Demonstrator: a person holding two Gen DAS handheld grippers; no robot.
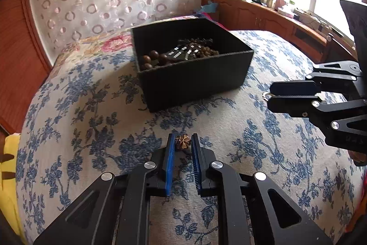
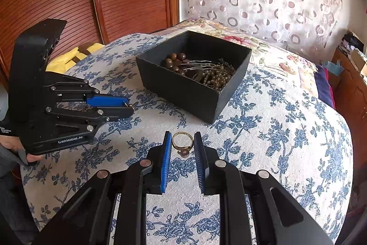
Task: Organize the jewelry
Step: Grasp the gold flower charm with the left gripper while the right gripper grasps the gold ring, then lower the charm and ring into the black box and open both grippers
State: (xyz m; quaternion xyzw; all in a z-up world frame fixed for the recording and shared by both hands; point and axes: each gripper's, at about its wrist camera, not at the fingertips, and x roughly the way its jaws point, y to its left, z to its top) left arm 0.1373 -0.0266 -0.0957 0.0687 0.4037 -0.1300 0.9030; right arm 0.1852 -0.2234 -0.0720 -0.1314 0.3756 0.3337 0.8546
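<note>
Floral bedspread carries a black box of beads toward its far edge. Nearer, the left gripper is closed on a small brown ornament; the right gripper is closed on a gold ring. From both, the box lies straight ahead.

Bedspread cream, patterned with blue floral sprigs. Box ahead of fingers black, brown beads inside. Gold ring between blue pads (black frames). Bronze flower-shaped piece between blue pads.
</note>
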